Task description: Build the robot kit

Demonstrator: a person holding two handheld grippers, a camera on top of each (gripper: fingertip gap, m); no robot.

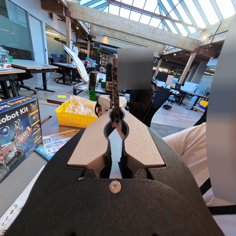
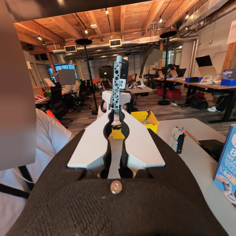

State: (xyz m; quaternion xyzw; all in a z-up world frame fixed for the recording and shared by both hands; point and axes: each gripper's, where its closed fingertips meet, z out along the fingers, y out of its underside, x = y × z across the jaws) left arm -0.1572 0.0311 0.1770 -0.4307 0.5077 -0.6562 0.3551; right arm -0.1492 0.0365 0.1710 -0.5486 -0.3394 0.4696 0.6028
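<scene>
A long grey beam with a row of holes [image 1: 115,89] stands upright between my two grippers, which face each other above the table. My left gripper [image 1: 116,113] is shut on the beam's lower end, and a grey rod runs along the beam. The right gripper's white body [image 1: 106,102] shows just behind the beam. In the right wrist view my right gripper [image 2: 116,112] is shut on the lower end of the same beam [image 2: 116,86]. The left gripper's white body [image 2: 123,98] and the hand holding it sit right behind.
A yellow bin [image 1: 75,119] with plastic bags, a robot-kit box [image 1: 19,127] and printed sheets [image 1: 57,141] lie left on the table. The right wrist view shows a yellow bin [image 2: 152,121], a small built assembly [image 2: 178,140] and a blue box [image 2: 226,166]. A white-sleeved arm is close by. Both grippers' tips are close together, under 4 cm apart.
</scene>
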